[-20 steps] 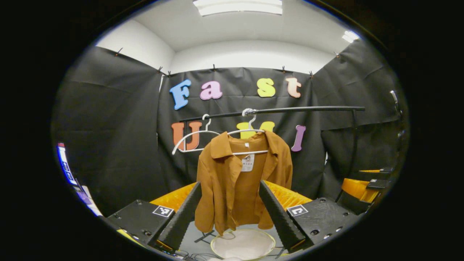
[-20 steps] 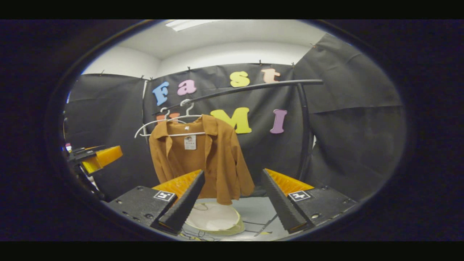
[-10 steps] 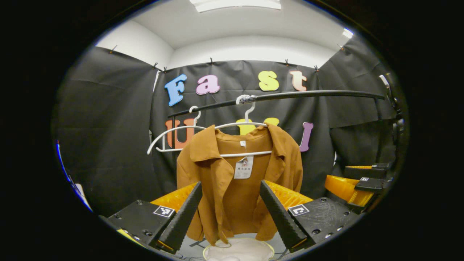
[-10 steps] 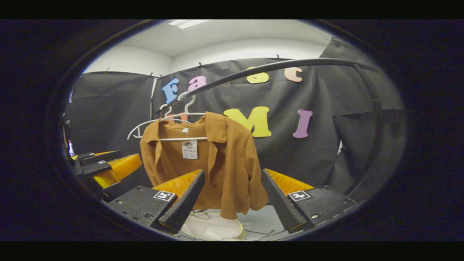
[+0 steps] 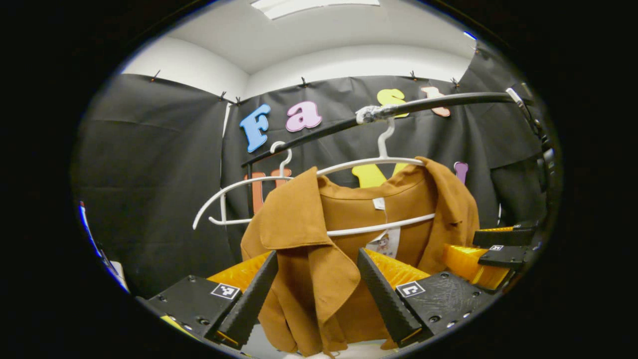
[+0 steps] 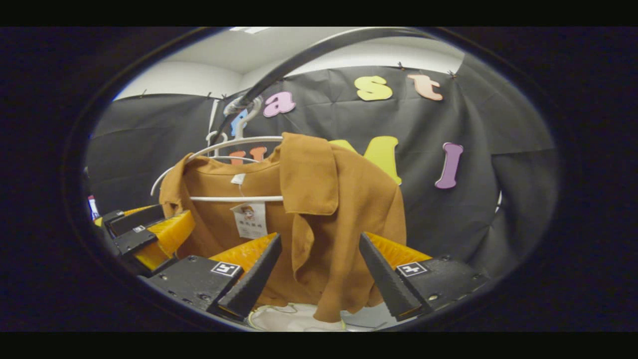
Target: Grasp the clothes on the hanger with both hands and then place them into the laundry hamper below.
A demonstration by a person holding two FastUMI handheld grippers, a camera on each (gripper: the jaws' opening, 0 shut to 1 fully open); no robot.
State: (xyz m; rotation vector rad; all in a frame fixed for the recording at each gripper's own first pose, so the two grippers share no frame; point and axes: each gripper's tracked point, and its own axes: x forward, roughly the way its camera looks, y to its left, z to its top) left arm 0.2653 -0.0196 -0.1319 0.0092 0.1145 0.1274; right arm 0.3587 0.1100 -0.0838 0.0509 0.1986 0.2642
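Note:
A brown collared shirt (image 5: 359, 204) (image 6: 349, 199) with a paper tag hangs on a white hanger (image 5: 369, 162) (image 6: 234, 144) from a black rail (image 5: 438, 102) (image 6: 319, 47). My left gripper (image 5: 317, 254) is open and close in front of the shirt's left collar and front panel, which show between its spread fingers. My right gripper (image 6: 320, 235) is open as well, facing the shirt's other collar and shoulder. Neither pair of fingers presses on the cloth. The white hamper rim (image 6: 294, 319) peeks out below the shirt's hem.
A second, bare white hanger (image 5: 234, 199) hangs on the rail beside the shirt. The right gripper (image 5: 498, 249) sits at the right edge of the left gripper view, and the left gripper (image 6: 144, 234) at the left edge of the right gripper view. Black cloth walls the booth behind.
Both grippers have moved forward and up toward the shirt, which now looms much larger. The hamper has slid almost out of the bottom of both views. The jaws stayed open.

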